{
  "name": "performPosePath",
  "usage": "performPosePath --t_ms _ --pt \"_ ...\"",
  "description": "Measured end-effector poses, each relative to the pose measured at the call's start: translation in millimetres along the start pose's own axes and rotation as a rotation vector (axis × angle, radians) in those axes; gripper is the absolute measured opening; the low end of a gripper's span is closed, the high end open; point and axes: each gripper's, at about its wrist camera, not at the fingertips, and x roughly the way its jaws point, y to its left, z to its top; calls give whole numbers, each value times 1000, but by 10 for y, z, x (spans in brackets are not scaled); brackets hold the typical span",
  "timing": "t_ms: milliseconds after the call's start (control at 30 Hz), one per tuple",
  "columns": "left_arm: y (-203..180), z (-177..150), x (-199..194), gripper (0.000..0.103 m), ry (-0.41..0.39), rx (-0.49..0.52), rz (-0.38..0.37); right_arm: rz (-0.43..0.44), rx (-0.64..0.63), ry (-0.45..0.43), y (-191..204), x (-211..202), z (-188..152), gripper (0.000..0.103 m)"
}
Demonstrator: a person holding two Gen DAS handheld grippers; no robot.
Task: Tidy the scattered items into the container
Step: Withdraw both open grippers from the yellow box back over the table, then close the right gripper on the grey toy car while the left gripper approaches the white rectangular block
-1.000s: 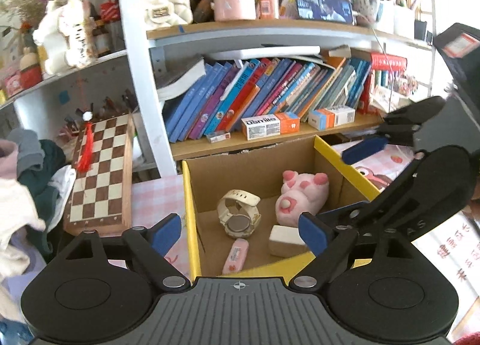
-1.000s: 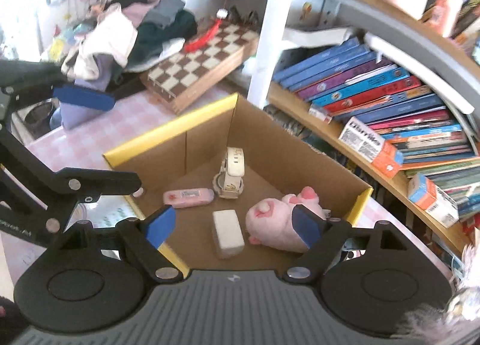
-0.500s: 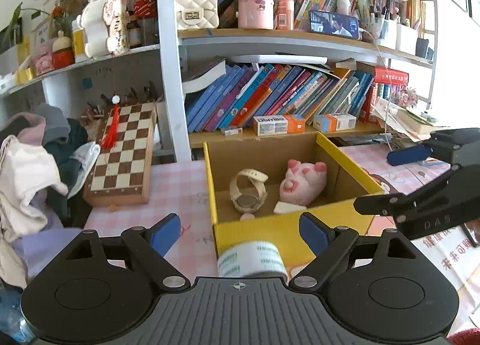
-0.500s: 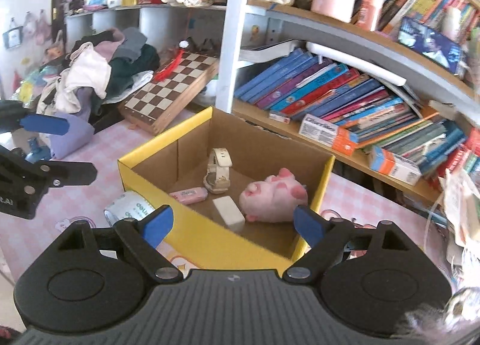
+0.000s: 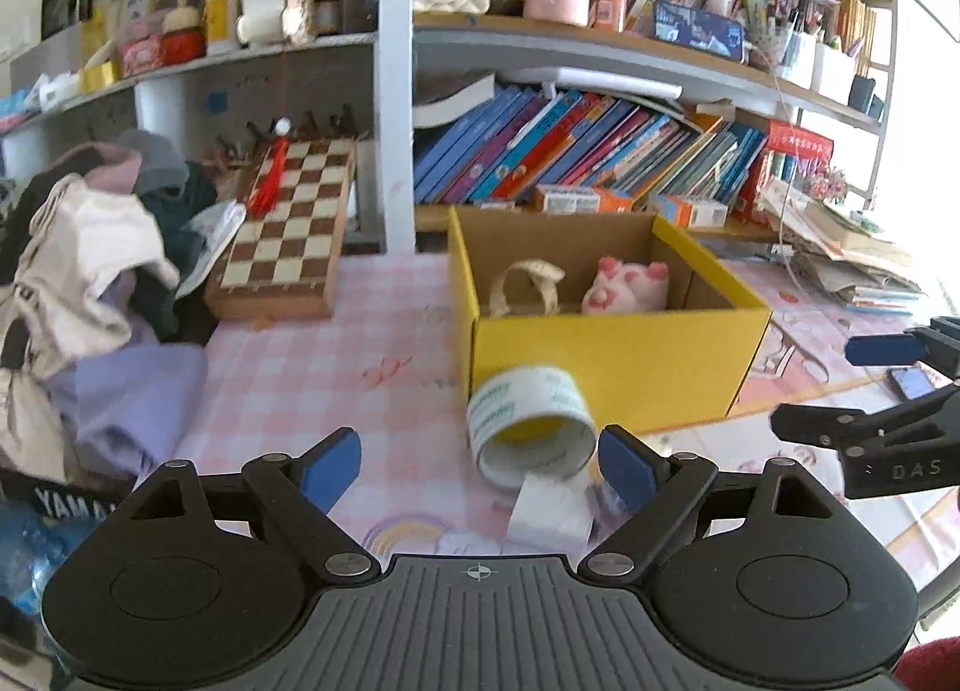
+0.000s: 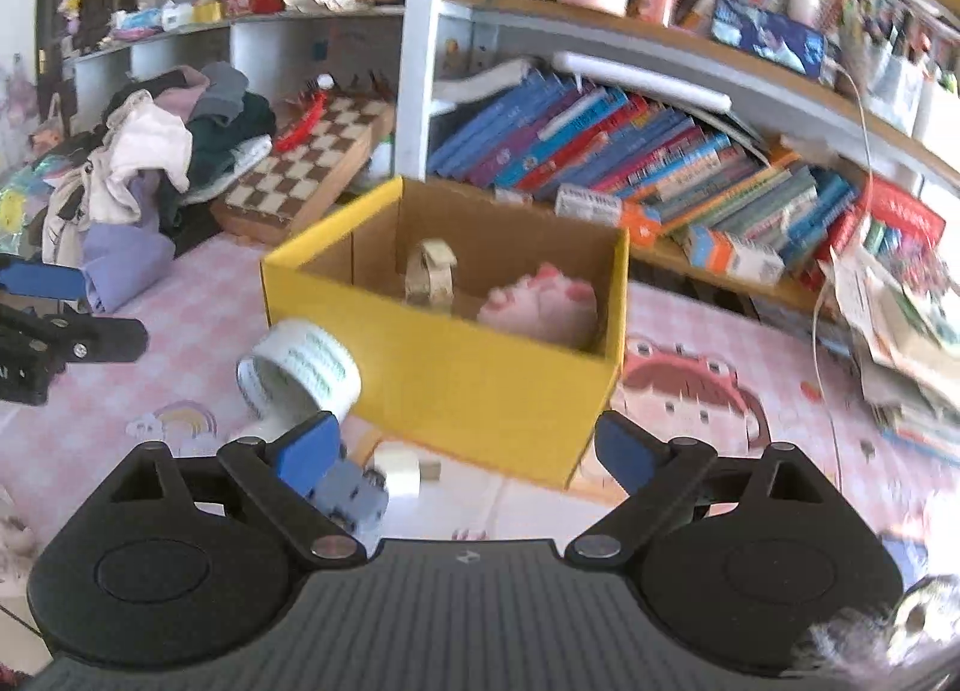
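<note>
The yellow cardboard box stands on the pink checked table and holds a cream watch and a pink pig plush. A white tape roll lies on its side against the box front, on a white block. My left gripper is open just before the roll, holding nothing. My right gripper faces the box with its jaws opening and nothing gripped. Near its left finger lie the tape roll, a blue-grey piece and a small white block.
A chessboard and a pile of clothes lie left of the box. Bookshelves rise behind it. Stacked papers sit at the right, and a phone lies near the right gripper.
Both grippers have drawn back from over the box to the table in front of it. The tape roll and small pieces came into view. The right jaws have widened.
</note>
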Motion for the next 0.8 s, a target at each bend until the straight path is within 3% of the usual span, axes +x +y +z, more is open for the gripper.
performPosePath --t_ms 367,800 --pt "-38 -346 18 89 83 68 -4 -24 -40 99 242 39 -395 95" --pt "-141 -529 126 89 174 88 -65 23 -99 189 521 134 -599 95"
